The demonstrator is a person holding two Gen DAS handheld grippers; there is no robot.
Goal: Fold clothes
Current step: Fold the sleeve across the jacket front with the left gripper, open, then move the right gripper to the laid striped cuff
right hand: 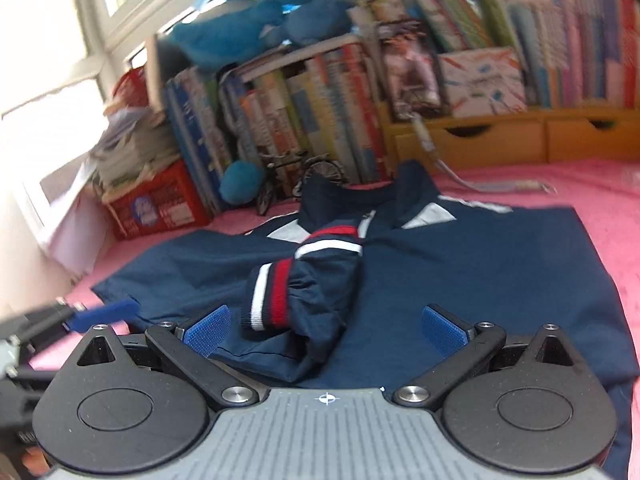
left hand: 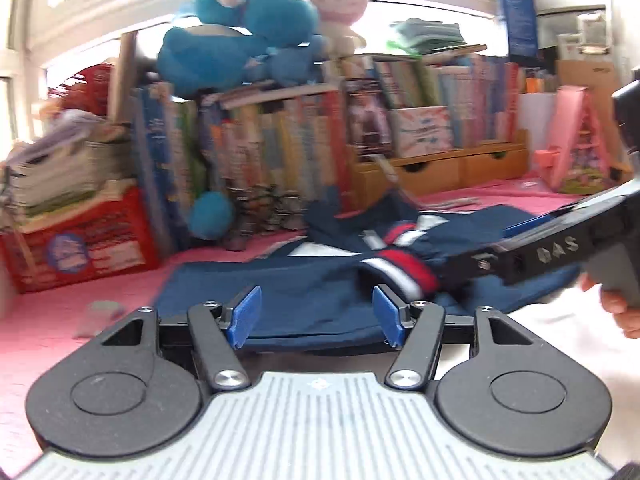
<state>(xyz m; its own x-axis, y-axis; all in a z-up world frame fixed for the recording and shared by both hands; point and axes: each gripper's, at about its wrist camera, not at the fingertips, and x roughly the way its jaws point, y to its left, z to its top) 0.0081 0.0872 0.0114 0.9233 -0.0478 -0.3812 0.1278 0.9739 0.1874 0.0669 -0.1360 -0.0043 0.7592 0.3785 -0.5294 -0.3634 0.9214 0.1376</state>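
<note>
Right wrist view: the pink surface (right hand: 580, 196) carries the navy jacket (right hand: 460, 280), laid flat with both sleeves drawn across the chest — presumably to square it for the next fold. The striped cuffs (right hand: 272, 292) lie stacked at its middle. The right gripper (right hand: 326, 326) hovers over them, jaws wide, holding nothing. The left gripper (left hand: 316, 314) stands open and empty at the jacket's near edge — judged released.

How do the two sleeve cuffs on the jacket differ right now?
The near cuff stands bunched up on a puffed sleeve end close to the right gripper. The far cuff lies flatter, up near the collar. Both show red, white and navy stripes and rest on the jacket front.
</note>
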